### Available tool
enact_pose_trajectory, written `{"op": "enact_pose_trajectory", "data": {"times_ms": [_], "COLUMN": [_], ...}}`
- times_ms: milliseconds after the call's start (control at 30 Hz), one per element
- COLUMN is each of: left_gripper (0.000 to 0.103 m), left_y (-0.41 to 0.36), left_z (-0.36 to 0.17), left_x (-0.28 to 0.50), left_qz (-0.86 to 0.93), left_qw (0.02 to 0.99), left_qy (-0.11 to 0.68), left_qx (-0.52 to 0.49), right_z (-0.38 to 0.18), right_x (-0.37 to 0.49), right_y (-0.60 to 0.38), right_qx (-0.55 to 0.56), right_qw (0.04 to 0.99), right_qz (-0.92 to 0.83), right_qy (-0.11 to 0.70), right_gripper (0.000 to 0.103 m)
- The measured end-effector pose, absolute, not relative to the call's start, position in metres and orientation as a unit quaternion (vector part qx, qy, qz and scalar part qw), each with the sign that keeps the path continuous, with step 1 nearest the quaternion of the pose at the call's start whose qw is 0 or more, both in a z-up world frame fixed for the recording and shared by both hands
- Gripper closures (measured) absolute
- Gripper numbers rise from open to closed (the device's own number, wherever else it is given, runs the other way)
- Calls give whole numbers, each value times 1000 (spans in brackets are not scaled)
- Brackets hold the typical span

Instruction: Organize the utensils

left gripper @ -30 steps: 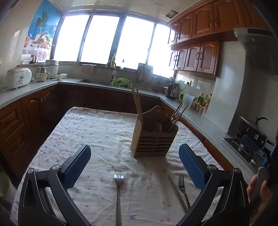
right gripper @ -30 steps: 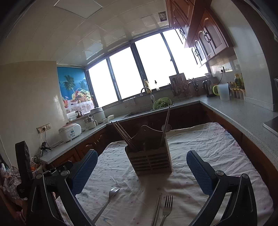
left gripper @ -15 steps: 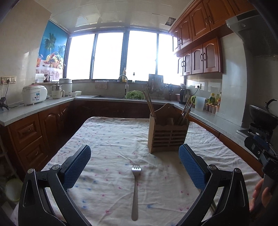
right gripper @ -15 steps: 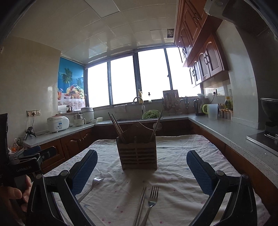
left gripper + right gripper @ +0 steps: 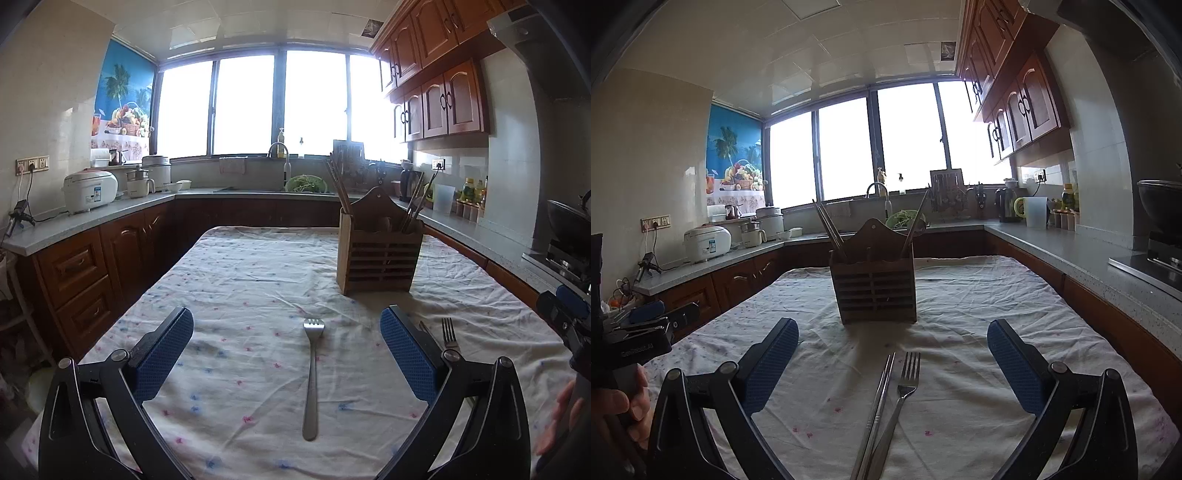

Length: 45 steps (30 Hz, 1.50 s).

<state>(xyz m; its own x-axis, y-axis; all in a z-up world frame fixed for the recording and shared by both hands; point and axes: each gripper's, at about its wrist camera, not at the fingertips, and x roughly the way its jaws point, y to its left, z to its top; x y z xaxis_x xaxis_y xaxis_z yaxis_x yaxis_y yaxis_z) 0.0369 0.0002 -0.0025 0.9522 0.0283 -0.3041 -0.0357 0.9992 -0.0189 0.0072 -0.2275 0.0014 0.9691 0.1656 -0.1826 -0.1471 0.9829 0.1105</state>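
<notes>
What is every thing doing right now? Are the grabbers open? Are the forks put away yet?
left gripper: open, empty, above the cloth.
right gripper: open, empty.
single fork: lying flat on the tablecloth, not put away.
second fork: lying flat beside the metal chopsticks.
metal chopsticks: lying flat, not put away.
wooden holder: upright, with wooden chopsticks leaning inside.
</notes>
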Motion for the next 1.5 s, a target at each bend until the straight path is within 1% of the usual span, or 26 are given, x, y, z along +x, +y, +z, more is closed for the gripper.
{"op": "enact_pose_trajectory", "data": {"times_ms": [1500], "left_gripper": [0], "left_y": [2], "left_z": [-1], "left_x": [28], "left_qz": [39], "left_qw": [988], "left_qy": [151], "left_qx": [-2], "right_z": [-2], "right_x": [-6], "right_y": [-223], "right_qx": [30], "right_qw": [991], "right_qz": [82], "right_qy": [97], "right_gripper": [0]}}
